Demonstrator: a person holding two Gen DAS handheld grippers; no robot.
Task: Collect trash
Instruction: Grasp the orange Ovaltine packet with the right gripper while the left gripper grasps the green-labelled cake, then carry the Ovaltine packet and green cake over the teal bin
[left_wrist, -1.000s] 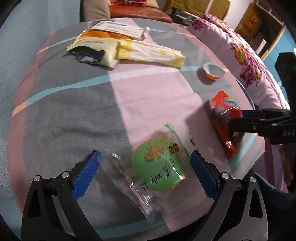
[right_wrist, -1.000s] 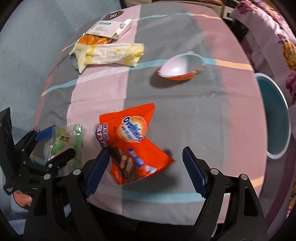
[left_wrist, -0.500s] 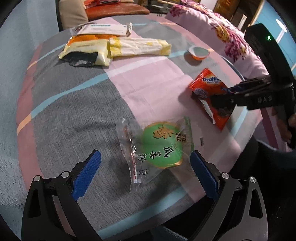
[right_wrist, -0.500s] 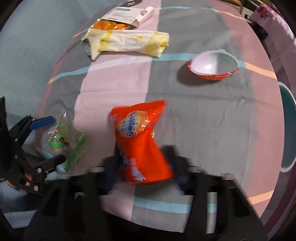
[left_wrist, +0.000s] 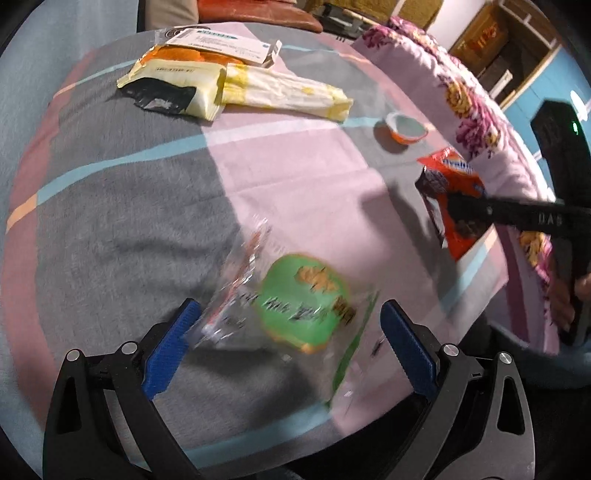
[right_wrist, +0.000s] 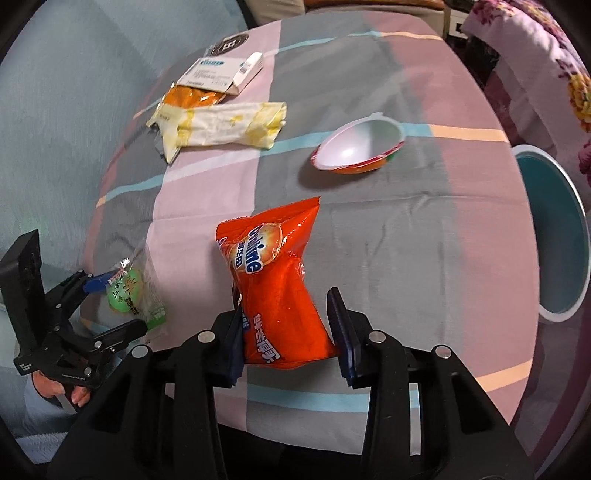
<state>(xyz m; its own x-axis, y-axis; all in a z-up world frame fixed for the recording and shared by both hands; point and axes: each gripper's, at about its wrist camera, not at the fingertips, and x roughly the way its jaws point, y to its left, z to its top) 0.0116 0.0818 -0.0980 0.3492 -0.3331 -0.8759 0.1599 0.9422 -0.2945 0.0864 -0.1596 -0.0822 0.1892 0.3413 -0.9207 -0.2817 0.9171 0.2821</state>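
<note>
Where the right gripper (right_wrist: 286, 332) pinches it between its fingers, near the desk's (right_wrist: 406, 229) front edge: orange bag (right_wrist: 273, 280), glossy, crumpled, blue-and-white lettering, squeezed narrow at its lower half. Left gripper (left_wrist: 288, 332): fingers spread wide, gripping nothing, either side of a clear wrapper (left_wrist: 295, 310) with a green round label, lying on the desk.

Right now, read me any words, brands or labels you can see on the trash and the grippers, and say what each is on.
"Ovaltine": orange packet, partly creased; it also bears Chinese characters.
"DAS": side of the right gripper, seen from the left wrist.
Green wrapper: Chinese characters, blurred, not readable.
White box: printed label and barcode, too small to read.
Yellow wrapper: a small line of print, unreadable.
Round black badge: emblem too small to read.
</note>
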